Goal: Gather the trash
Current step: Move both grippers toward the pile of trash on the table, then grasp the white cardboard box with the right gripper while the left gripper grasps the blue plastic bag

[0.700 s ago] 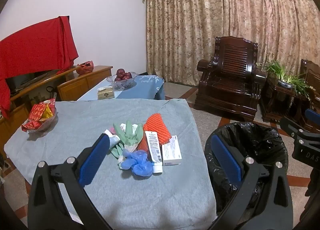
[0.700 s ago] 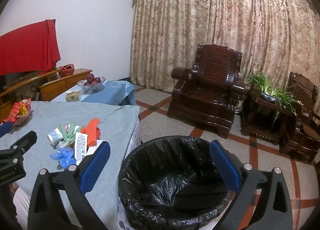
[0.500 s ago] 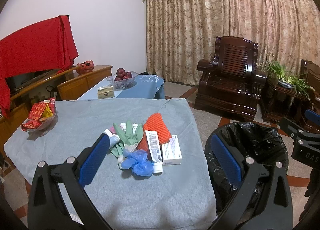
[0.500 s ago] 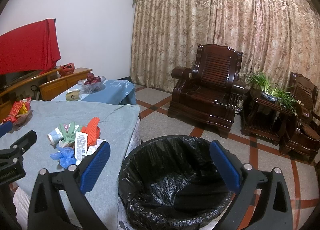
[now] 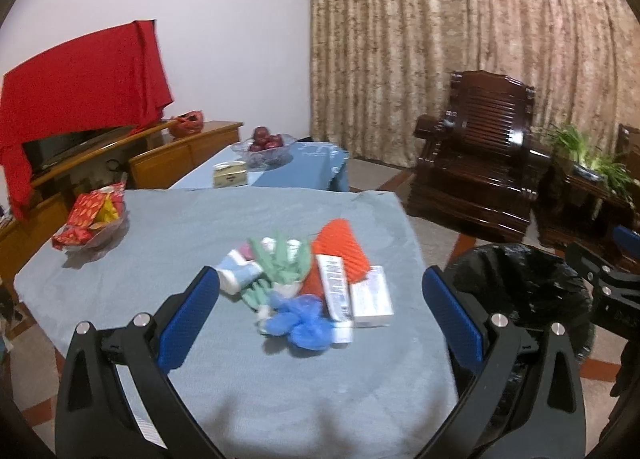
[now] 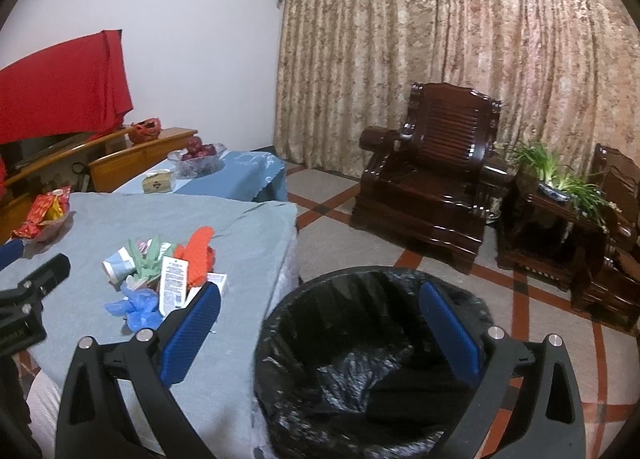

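Note:
A heap of trash lies mid-table on the grey-blue cloth (image 5: pixel 200 235): an orange foam net (image 5: pixel 344 251), a white tube (image 5: pixel 335 283), a small white box (image 5: pixel 372 297), a crumpled blue bag (image 5: pixel 300 319), green foam strips (image 5: pixel 282 259) and a paper cup (image 5: pixel 236 273). My left gripper (image 5: pixel 320 315) hovers just before the heap, open and empty. To the table's right stands a black-lined bin (image 6: pixel 368 347). Above the bin's mouth my right gripper (image 6: pixel 320 323) is open with nothing in it. The heap (image 6: pixel 160 271) lies to its left.
A glass dish of red snack packets (image 5: pixel 90 215) sits at the table's left edge. Behind is a lower table with a fruit bowl (image 5: pixel 266 145) and a tissue box (image 5: pixel 230 174). A dark wooden armchair (image 6: pixel 436 179) and a plant stand (image 6: pixel 560 215) stand beyond the bin.
The left gripper has edged forward toward the trash heap, which now sits a little closer between its fingers. The right gripper has barely moved.

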Demonstrator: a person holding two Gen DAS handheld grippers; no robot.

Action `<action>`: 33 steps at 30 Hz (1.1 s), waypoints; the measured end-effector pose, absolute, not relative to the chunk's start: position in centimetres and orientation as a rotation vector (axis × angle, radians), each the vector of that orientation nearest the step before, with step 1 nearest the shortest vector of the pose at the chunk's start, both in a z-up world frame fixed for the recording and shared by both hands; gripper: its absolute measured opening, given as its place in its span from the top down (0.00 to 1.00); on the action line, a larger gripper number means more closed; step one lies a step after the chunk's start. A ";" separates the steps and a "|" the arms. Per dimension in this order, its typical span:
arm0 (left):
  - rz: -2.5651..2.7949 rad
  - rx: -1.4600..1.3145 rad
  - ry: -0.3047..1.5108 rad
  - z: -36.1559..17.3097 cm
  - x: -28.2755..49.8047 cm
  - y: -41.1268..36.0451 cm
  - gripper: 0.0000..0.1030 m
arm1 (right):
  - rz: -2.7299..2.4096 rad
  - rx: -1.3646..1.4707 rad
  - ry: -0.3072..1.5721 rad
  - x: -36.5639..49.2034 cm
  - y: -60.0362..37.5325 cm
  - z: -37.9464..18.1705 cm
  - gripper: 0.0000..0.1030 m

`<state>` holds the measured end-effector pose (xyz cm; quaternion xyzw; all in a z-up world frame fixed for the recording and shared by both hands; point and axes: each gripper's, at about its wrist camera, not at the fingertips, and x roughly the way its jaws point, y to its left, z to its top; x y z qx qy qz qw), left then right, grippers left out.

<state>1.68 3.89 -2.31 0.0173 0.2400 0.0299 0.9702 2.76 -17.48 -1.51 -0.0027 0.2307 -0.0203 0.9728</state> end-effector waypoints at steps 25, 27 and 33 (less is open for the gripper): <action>0.212 0.027 0.612 -10.7 8.5 15.0 0.15 | 0.163 -0.101 0.691 16.0 -3.2 -13.8 0.40; 0.210 0.020 0.627 -11.3 8.9 15.4 0.18 | 0.167 -0.109 0.706 16.7 -3.0 -14.6 0.40; 0.214 0.012 0.660 -12.9 9.8 16.2 0.18 | 0.170 -0.134 0.753 18.2 -1.9 -16.5 0.38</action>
